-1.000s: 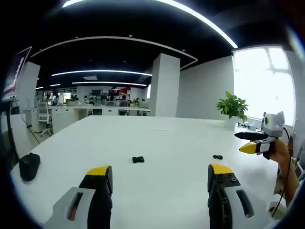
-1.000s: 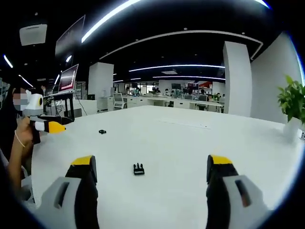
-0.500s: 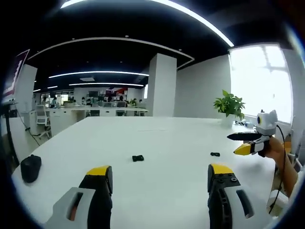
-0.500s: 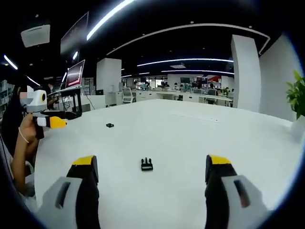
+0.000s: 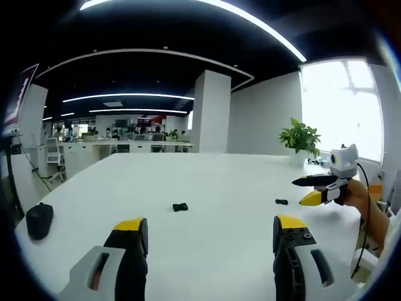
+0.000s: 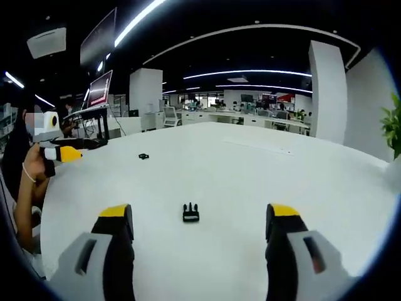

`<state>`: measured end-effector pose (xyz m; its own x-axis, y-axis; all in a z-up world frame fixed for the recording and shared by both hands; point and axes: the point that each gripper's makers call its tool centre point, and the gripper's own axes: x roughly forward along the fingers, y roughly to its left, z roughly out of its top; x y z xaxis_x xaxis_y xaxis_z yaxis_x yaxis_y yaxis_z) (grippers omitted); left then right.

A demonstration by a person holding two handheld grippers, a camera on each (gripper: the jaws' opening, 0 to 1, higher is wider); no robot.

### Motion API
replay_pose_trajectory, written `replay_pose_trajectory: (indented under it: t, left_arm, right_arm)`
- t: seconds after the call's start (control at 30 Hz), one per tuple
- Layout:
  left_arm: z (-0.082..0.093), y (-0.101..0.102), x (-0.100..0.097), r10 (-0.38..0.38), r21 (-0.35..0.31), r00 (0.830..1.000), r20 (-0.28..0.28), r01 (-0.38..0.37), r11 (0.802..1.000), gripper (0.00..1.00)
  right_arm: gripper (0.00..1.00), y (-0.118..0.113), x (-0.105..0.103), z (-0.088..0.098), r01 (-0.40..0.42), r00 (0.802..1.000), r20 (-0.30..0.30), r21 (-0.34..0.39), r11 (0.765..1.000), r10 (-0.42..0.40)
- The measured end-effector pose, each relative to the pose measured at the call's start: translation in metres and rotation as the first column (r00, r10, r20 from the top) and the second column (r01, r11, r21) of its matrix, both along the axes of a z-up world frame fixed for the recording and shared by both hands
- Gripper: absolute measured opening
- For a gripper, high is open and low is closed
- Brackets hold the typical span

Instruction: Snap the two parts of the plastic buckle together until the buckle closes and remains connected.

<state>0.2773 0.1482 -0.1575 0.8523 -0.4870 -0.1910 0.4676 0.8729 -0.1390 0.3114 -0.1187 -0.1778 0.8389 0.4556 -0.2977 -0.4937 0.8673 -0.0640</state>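
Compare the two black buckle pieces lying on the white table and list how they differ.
In the right gripper view, the pronged buckle piece lies close, between the right gripper's open jaws, and shows separate prongs. The far buckle piece lies much farther off, near the left gripper, and looks like a small flat loop; its detail is too small to tell. Both are black, lie apart on the table, and are ungripped.
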Motion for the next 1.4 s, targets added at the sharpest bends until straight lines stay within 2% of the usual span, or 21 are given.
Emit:
replay_pose_trajectory:
  t: [0.5, 1.0, 1.4]
  left_arm:
    - [0.002, -0.001, -0.009, -0.038, -0.009, 0.999, -0.002, 0.038, 0.999, 0.83]
    - [0.005, 0.009, -0.017, -0.019, 0.011, 1.0, -0.004, 0.019, 1.0, 0.83]
    - [0.002, 0.015, -0.019, -0.006, 0.016, 1.0, -0.011, 0.006, 1.0, 0.83]
  right_arm:
    - [0.8, 0.007, 0.007, -0.005, -0.033, 0.999, -0.032, -0.007, 0.999, 0.033]
    - [0.69, 0.011, 0.012, -0.014, -0.043, 0.997, -0.067, 0.002, 0.999, 0.043]
    - [0.56, 0.014, 0.014, -0.021, -0.065, 0.994, -0.091, -0.012, 0.998, 0.064]
